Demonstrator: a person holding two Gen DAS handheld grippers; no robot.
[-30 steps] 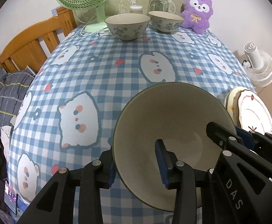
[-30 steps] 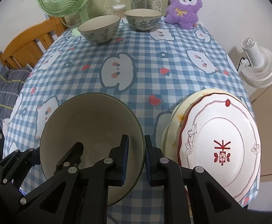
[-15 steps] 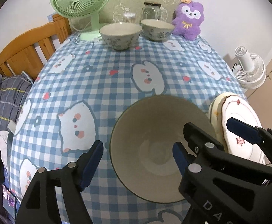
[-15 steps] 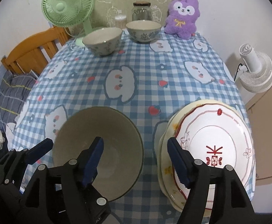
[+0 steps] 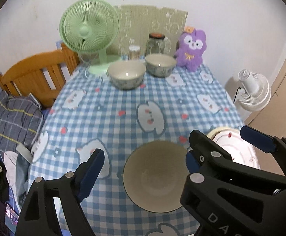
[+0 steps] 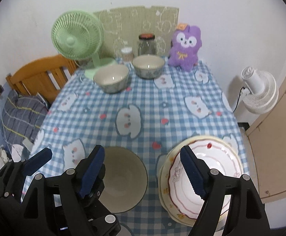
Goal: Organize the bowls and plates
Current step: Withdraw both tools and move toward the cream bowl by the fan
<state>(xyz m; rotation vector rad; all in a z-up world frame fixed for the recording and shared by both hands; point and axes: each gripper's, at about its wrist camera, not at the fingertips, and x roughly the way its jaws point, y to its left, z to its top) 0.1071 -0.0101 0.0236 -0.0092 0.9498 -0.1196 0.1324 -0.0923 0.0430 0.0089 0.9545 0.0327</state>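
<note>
Both grippers, left gripper [image 5: 145, 161] and right gripper [image 6: 143, 169], are lifting off the big beige ceramic bowl [image 5: 154, 175], jaws opening, empty. Bowl is sitting on the bench beside the stacked white plates [image 6: 202, 181]; risk: clipping either while retreating.

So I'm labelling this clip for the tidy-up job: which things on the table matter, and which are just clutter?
For the job:
- big plain bowl
- two patterned bowls
- plate stack

Just lying about:
- green fan
- glass jar
- small container
- purple plush toy
</note>
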